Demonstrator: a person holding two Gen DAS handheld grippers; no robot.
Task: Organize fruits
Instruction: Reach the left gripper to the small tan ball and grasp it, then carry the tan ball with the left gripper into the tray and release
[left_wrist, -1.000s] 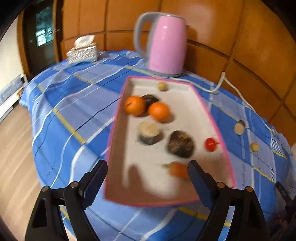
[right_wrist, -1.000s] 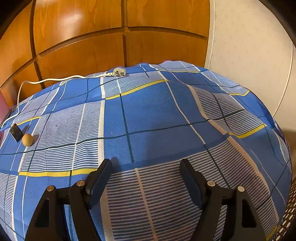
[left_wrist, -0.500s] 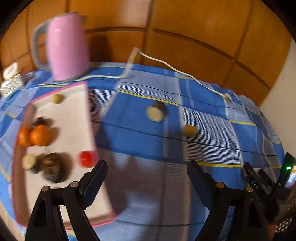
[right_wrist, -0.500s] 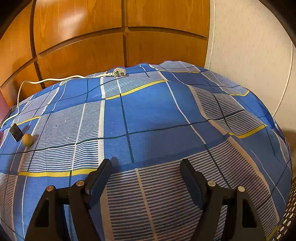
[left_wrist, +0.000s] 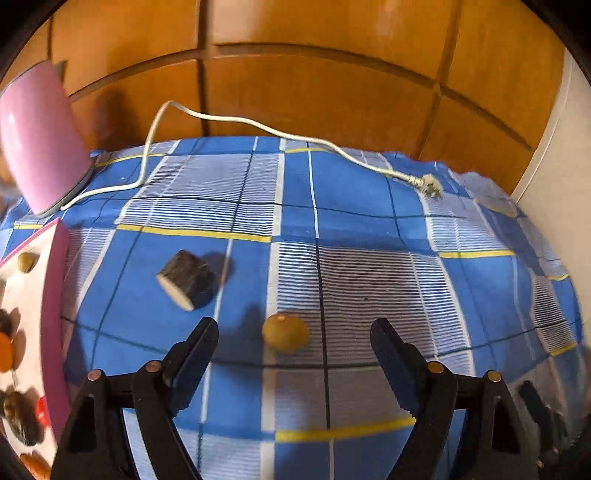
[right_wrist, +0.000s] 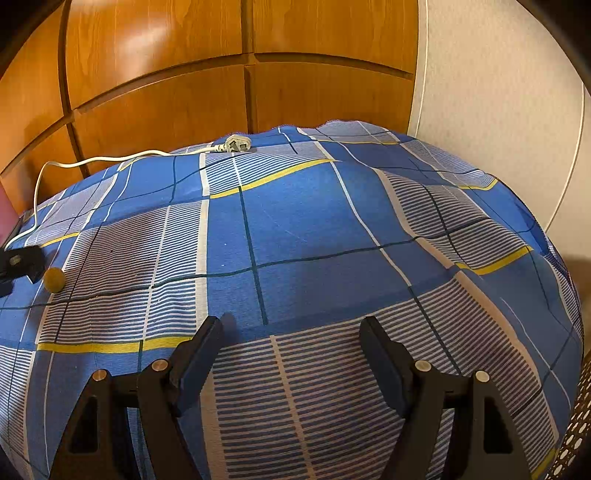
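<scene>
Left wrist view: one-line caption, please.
Left gripper closing around a small tan fruit on the blue plaid cloth.

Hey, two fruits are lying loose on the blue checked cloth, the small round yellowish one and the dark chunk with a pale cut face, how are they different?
The round yellowish fruit is whole and smooth; the dark chunk is a cut piece showing a pale flat face. The round one looks smaller. It sits just ahead of the left gripper, whose jaws are closing; the chunk lies off to the side, nearer the tray. Both rest loose on the cloth, outside the tray.

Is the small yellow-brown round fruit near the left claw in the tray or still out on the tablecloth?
Out. The round fruit lies on the blue checked tablecloth, clear of the pink-rimmed tray, between the closing left claw's fingers, untouched.
</scene>
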